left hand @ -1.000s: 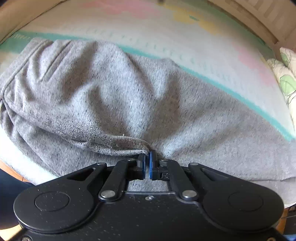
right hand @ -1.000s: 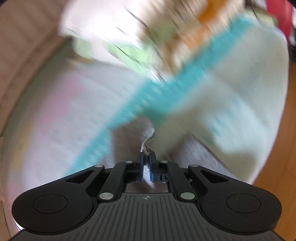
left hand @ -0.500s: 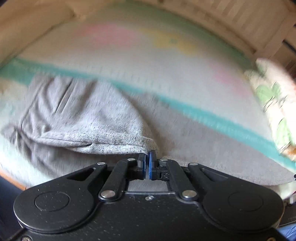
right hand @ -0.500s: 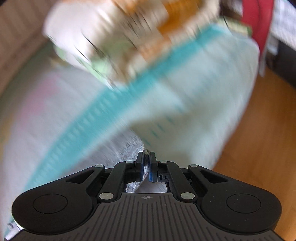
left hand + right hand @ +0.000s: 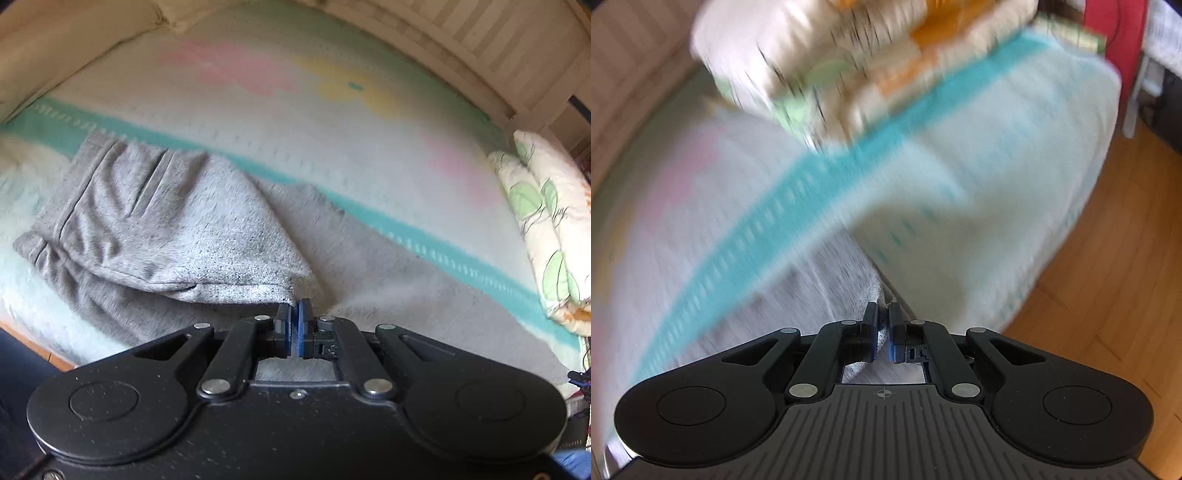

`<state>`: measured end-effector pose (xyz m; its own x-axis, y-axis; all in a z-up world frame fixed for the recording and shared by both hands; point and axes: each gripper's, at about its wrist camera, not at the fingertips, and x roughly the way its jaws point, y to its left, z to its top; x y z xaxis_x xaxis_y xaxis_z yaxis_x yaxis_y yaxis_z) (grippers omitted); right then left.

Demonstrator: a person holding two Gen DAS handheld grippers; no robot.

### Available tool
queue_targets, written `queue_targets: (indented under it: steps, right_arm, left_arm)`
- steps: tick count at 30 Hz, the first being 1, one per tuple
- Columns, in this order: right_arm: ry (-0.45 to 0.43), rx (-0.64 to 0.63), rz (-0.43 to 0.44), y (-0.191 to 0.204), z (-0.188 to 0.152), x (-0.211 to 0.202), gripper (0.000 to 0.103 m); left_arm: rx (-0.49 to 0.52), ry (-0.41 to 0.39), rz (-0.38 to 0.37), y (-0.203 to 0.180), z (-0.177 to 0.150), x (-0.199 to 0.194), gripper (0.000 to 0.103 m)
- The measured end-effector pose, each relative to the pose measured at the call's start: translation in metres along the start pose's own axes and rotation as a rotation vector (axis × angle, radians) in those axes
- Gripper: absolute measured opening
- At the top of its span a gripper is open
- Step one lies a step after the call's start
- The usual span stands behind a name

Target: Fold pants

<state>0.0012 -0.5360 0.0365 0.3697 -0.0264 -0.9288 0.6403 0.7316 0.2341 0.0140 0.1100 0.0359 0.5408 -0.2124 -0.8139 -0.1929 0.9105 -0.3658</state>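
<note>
Grey pants (image 5: 155, 229) lying on blanket (image 5: 332, 122), left gripper (image 5: 294, 320) pinching a folded edge, jaws closed, right gripper (image 5: 882, 326) clamping a hem corner, narrow gap

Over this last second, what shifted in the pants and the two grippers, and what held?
The left gripper drew back toward the near edge, pulling the grey pants with it, so more of the blanket shows beyond them and the pillow is in fuller view. The right gripper swung toward the bed's end, exposing more wooden floor. Both stayed shut on fabric.
</note>
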Motion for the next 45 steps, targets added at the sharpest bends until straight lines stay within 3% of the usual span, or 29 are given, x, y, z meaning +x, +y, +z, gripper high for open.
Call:
queue_targets:
  steps: [5, 10, 13, 16, 22, 25, 29, 33, 37, 42, 45]
  right_arm:
    - [0.071, 0.043, -0.017, -0.013, -0.004, 0.027, 0.006]
    - [0.080, 0.039, -0.068, -0.009, 0.003, 0.022, 0.012]
    - [-0.021, -0.006, -0.160, 0.003, 0.008, 0.000, 0.012]
    - [-0.120, -0.091, -0.157, 0.030, 0.005, -0.026, 0.012]
    - [-0.199, -0.359, -0.003, 0.131, -0.024, -0.058, 0.013]
    - [-0.186, -0.499, 0.123, 0.191, -0.050, -0.060, 0.014]
    - [-0.134, -0.692, 0.279, 0.268, -0.102, -0.052, 0.015]
    - [-0.061, -0.871, 0.434, 0.332, -0.160, -0.041, 0.018]
    - [-0.009, -1.075, 0.524, 0.381, -0.224, -0.031, 0.018]
    - [0.000, -1.308, 0.613, 0.415, -0.299, -0.026, 0.019]
    - [0.003, -1.410, 0.644, 0.418, -0.334, -0.021, 0.020]
  left_arm:
    - [-0.052, 0.129, 0.091, 0.023, -0.016, 0.033, 0.004]
    - [-0.116, 0.149, 0.123, 0.036, -0.024, 0.034, 0.004]
    - [-0.099, 0.144, 0.120, 0.033, -0.021, 0.029, 0.005]
    - [-0.069, 0.117, 0.121, 0.023, -0.014, 0.022, 0.008]
    - [-0.020, 0.083, 0.147, 0.021, 0.007, 0.008, 0.032]
    - [-0.011, 0.068, 0.183, 0.028, 0.020, 0.000, 0.035]
    - [0.006, 0.047, 0.227, 0.048, 0.038, -0.007, 0.054]
    - [-0.019, 0.036, 0.277, 0.074, 0.057, -0.015, 0.054]
    - [-0.023, 0.037, 0.318, 0.098, 0.074, -0.020, 0.055]
    - [-0.052, 0.028, 0.336, 0.127, 0.085, -0.024, 0.064]
    - [-0.087, 0.027, 0.344, 0.140, 0.085, -0.018, 0.064]
